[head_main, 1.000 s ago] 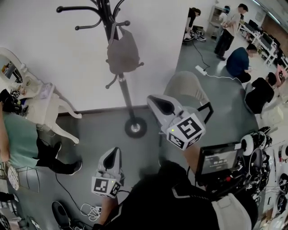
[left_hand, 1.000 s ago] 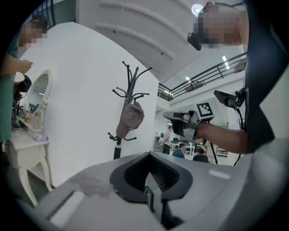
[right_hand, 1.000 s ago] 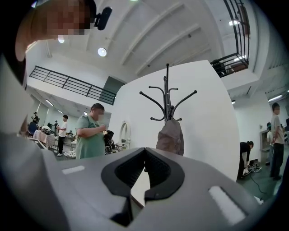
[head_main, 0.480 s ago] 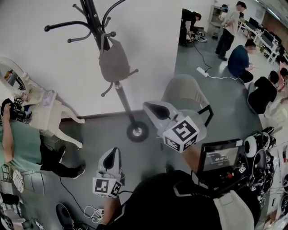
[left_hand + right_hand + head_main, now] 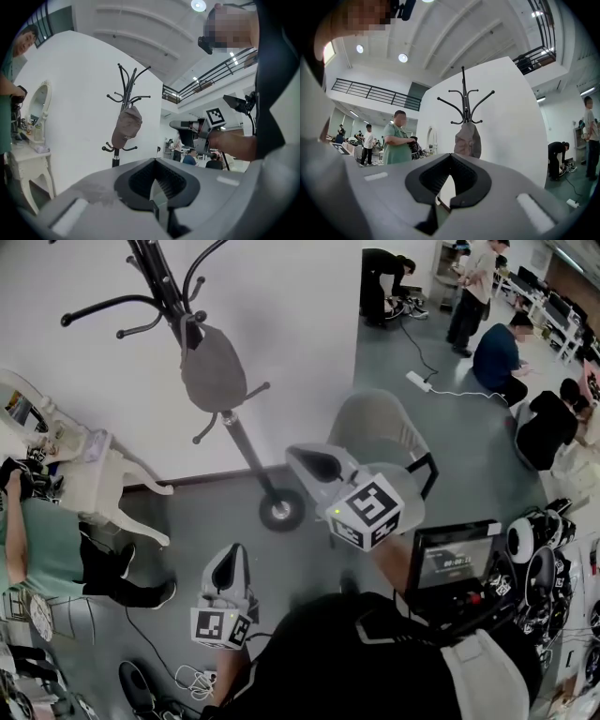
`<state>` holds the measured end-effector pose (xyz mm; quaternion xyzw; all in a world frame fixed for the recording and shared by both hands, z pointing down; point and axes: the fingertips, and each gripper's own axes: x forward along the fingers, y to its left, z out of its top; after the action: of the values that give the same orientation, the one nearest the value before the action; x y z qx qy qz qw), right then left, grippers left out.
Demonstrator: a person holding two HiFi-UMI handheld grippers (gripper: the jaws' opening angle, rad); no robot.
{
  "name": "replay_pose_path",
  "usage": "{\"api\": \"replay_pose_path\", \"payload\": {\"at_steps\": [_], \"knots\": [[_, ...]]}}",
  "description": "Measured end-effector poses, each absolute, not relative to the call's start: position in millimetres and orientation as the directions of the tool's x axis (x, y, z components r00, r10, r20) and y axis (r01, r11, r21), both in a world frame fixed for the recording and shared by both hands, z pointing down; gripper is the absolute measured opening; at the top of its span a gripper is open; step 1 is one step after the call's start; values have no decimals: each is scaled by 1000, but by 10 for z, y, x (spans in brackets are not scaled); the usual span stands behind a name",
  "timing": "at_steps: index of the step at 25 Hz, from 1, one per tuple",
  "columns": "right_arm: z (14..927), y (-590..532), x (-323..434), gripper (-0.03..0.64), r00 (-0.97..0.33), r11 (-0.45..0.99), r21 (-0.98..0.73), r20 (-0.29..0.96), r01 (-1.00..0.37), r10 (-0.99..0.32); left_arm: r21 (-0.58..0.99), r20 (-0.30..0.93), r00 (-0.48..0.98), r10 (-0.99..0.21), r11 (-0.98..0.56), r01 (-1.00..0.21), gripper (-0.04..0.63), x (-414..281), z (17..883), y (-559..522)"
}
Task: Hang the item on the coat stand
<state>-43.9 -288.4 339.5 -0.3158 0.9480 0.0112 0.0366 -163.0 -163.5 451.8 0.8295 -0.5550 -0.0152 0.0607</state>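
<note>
**Though the bag is up, it could slip**

Since the grey bag (image 5: 212,371) hangs from a hook on the coat stand (image 5: 246,451), the job looks done. The risk, I judge, is the bag sliding off if it sits near the hook's tip, or a knock to the slim stand. Left tongs (image 5: 235,552) and right tongs (image 5: 298,457) are both closed on nothing, aimed toward the stand, with the bag well apart from them, ahead and higher.

a white wall (image 5: 309,343) was seen above a grey floor (image 5: 202,526); a white dressing table (image 5: 103,479) was set against it, and round ceiling lights (image 5: 403,57) were lit.
</note>
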Motion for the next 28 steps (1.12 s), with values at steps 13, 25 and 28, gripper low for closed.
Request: {"api": "replay_pose_path", "payload": {"at_steps": [13,25,28], "knots": [[3422,-2940,-346,9,-797,799,-11,-76,-601,-600,114,49,381,-923,-374,-920,20,-1525,4499,-1644],[3381,-2934,-415,8,-798,800,-3,-77,-600,-598,112,41,371,-928,-365,-924,21,-1608,4461,-1624],[3374,-2932,-439,9,-797,800,-1,-78,-601,-599,115,36,370,-928,-364,-924,21,-1631,4456,-1611]]}}
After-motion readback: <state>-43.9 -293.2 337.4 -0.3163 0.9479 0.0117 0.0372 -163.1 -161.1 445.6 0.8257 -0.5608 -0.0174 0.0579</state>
